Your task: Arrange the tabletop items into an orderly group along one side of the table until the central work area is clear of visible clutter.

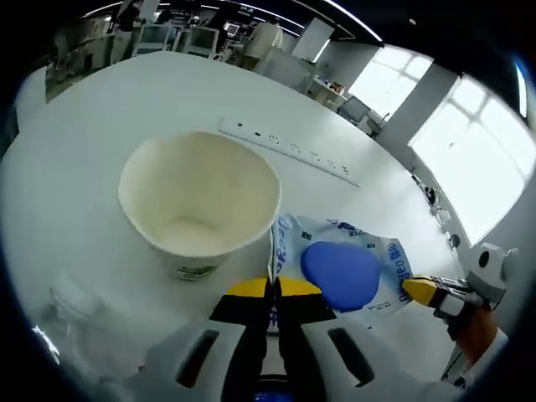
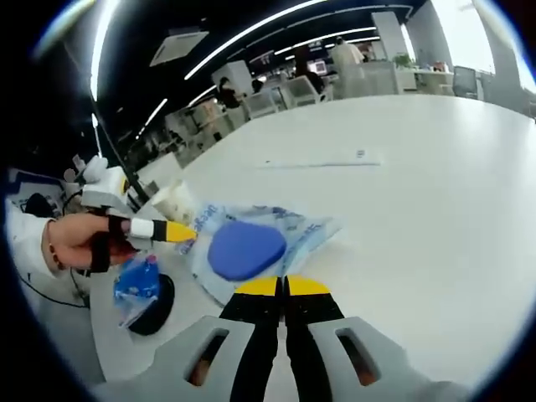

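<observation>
Both grippers — left (image 1: 273,289) and right (image 2: 283,286) — pinch opposite edges of the blue-printed packet (image 1: 345,270), jaws closed.

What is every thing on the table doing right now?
Cream paper cup: upright, empty.
Clear plastic packet with the blue oval: lying flat, both tongs pinching its edges.
White power strip: lying flat, apart from the cup.
Left tongs: shut on the packet.
Right tongs: shut on the packet.
</observation>
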The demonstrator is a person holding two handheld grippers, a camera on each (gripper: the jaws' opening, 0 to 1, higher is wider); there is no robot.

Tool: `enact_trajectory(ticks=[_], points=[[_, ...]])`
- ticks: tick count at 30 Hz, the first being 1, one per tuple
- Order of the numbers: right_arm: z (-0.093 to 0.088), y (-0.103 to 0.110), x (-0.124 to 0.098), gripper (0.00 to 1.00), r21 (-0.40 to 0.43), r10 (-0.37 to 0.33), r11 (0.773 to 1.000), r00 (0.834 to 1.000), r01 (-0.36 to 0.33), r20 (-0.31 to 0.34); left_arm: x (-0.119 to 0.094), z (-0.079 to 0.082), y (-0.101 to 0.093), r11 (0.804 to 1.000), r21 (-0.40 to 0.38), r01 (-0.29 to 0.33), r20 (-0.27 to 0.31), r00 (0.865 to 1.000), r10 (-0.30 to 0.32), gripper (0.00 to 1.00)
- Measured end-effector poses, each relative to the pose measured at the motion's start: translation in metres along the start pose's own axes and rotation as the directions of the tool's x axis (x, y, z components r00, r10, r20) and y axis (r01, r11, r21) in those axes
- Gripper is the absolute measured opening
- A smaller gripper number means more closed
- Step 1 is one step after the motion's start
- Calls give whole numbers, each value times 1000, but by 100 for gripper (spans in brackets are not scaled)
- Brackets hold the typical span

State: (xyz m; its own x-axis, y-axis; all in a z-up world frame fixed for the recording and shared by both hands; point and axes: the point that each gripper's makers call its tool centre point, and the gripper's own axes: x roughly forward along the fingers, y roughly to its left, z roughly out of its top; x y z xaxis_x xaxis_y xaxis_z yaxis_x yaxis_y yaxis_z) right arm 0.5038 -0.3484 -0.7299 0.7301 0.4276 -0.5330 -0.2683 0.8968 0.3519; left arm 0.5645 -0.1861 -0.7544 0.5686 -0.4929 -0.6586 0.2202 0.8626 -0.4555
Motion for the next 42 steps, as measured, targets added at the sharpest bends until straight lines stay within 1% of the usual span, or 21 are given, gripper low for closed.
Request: enact_trajectory(ticks=[6,16,21,27,33,37,42], points=[[0,-2,0,0,8,-5,1000,1000,5,3,0,2,0,1000,-3,8,18,1000,-8,0],[-2,-7,0,4,12,-35,999,999,35,3,-1,7,-2,1000,10,17,47,999,-18,8],[-4,-7,0,7,8,-42,999,999,42,2,-3,5,-2,1000,20,14,44,999,-15,9],[-3,-12,-3,12,12,-63,998,998,63,8,-8,5,-2,1000,27,13,57,998,-14,11],[-2,-15,-6,14,7,-75,997,997,75,13,-11,6,-3,999,39,12,57,998,-14,13],[1,-14,-9,14,-2,-86,996,996,86,23,-13,6,-4,999,48,18,61,998,-21,16],[2,-13,-11,17,1,-96,995,995,96,29,-15,8,-9,998,54,35,58,998,-38,21]])
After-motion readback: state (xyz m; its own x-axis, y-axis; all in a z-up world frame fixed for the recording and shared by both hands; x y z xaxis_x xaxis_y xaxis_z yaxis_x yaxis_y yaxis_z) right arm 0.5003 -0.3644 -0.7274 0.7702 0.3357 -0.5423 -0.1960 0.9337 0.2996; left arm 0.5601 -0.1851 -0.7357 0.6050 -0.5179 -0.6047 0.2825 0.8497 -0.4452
